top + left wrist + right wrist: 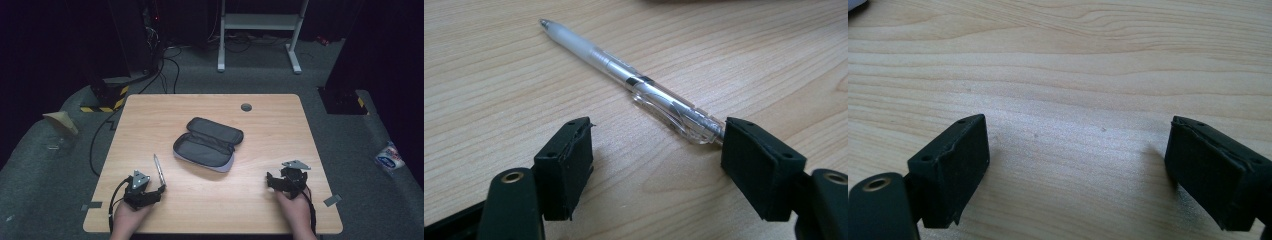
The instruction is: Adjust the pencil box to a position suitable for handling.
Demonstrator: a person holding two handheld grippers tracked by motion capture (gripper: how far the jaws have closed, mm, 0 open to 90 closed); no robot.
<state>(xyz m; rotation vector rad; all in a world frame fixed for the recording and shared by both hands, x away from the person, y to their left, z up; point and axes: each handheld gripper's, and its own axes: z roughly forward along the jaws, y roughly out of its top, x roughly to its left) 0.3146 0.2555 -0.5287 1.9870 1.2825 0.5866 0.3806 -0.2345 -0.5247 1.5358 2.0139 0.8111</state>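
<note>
A clear pen with a silver band lies slantwise on the wooden table, tip pointing away. My left gripper stands open just short of the pen's near end, and that end rests against the tip of the right-hand pad. In the high view the pen lies front left, with the left gripper right behind it. An open grey pencil case sits mid-table. My right gripper is at the front right, low over the wood. Its jaws stand open over bare wood.
The table has a round grey cable cap near its far edge. Beyond the table are cables, a white frame and yellow-black striped blocks on the floor. A white packet lies on the floor to the right.
</note>
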